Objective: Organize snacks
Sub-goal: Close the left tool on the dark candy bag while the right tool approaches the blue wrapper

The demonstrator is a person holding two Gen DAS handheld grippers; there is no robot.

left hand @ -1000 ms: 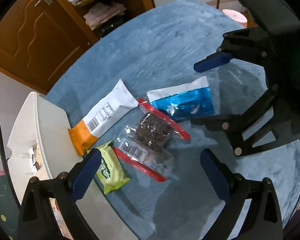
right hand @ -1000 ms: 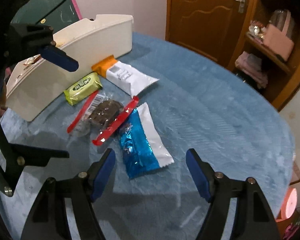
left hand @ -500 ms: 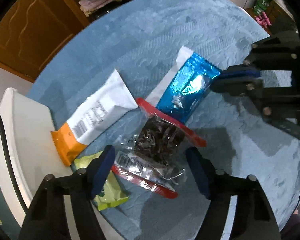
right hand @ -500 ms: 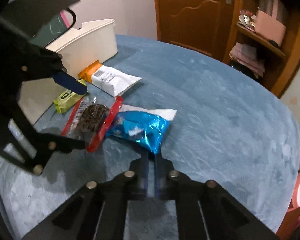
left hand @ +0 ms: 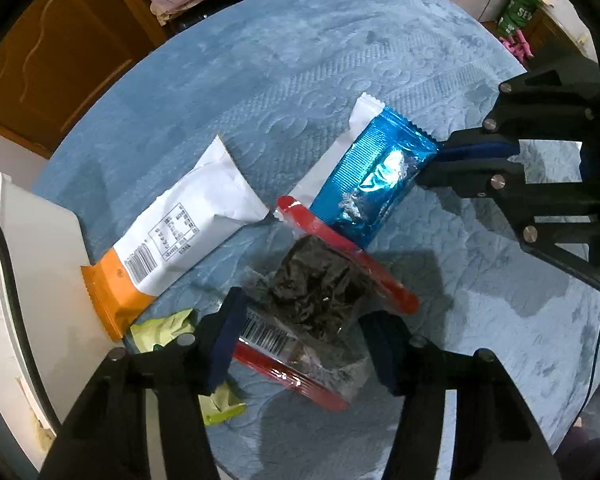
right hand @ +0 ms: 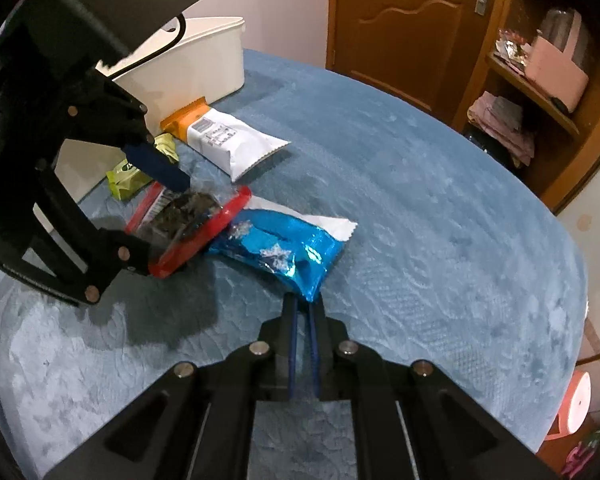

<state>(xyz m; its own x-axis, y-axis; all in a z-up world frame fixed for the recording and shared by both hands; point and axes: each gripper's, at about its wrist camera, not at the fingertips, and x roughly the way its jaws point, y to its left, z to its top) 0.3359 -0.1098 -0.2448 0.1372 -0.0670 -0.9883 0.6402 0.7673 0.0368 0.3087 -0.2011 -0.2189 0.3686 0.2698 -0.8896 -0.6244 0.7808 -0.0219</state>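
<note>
My right gripper (right hand: pixel 304 304) is shut on the near end of a blue and white snack packet (right hand: pixel 284 244); the packet (left hand: pixel 364 184) also shows in the left wrist view. My left gripper (left hand: pixel 304 340) is open, its fingers either side of a clear packet with red edges and dark contents (left hand: pixel 316 292), low over it. That packet (right hand: pixel 188 216) also shows in the right wrist view. A white and orange packet (left hand: pixel 176 232) and a small green packet (left hand: pixel 168 328) lie beside a white bin (left hand: pixel 28 280).
The snacks lie on a round table under a blue cloth (right hand: pixel 420 200). The white bin (right hand: pixel 204 64) stands at its edge. A wooden door (right hand: pixel 404 20) and shelves with pink items (right hand: pixel 548 64) stand behind. A pink object (right hand: pixel 572 408) is on the floor.
My right gripper closed on the blue packet's end and turned and lifted it. My left gripper moved down and forward until its fingers straddle the red-edged packet.
</note>
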